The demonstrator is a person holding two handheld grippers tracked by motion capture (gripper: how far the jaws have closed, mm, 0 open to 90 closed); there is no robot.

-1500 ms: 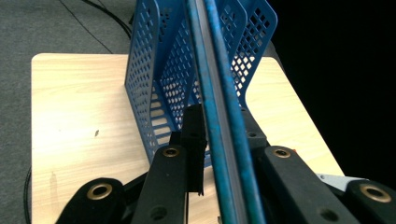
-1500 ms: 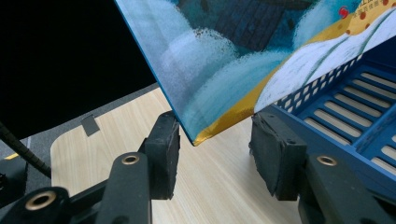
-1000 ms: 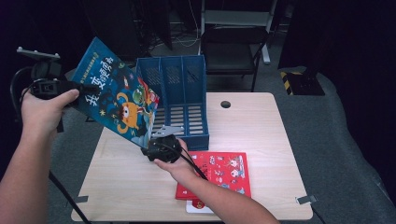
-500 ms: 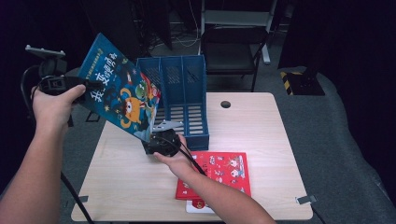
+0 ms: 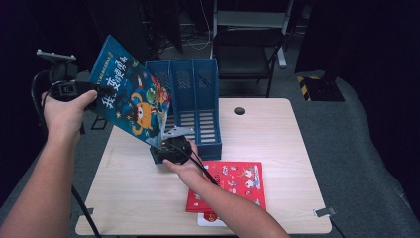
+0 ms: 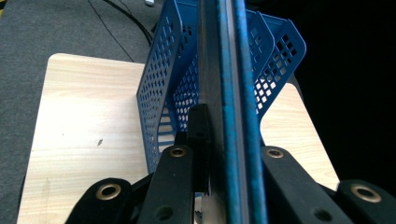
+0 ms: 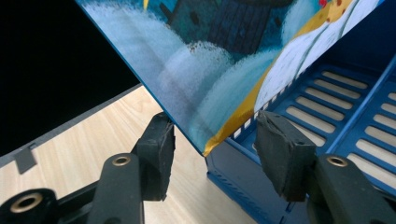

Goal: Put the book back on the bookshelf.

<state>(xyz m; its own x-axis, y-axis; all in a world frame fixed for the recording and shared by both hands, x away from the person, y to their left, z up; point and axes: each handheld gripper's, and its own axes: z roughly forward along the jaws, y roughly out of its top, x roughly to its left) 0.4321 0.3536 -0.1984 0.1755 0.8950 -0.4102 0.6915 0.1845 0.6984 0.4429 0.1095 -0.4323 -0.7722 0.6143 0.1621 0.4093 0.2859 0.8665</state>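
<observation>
blue picture book (image 5: 132, 96): 1 | red book (image 5: 233, 185): 1 | blue file rack (image 5: 198, 106): 1, three slots | chair (image 5: 242, 54): 1

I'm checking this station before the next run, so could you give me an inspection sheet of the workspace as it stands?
Surface: light wooden table, mostly bare, with a round hole near its far edge.
Job's things: blue picture book held tilted in the air beside the blue file rack; the rack's compartments look empty.
Clutter: red book flat at the near edge, on something white.
Grippers: left gripper is shut on the blue picture book's edge; right gripper has its jaws open, just widened, astride the book's lower corner without touching.
Cables: a black cable trails along the right forearm.
Surroundings: dark chair behind the table, grey floor.
</observation>
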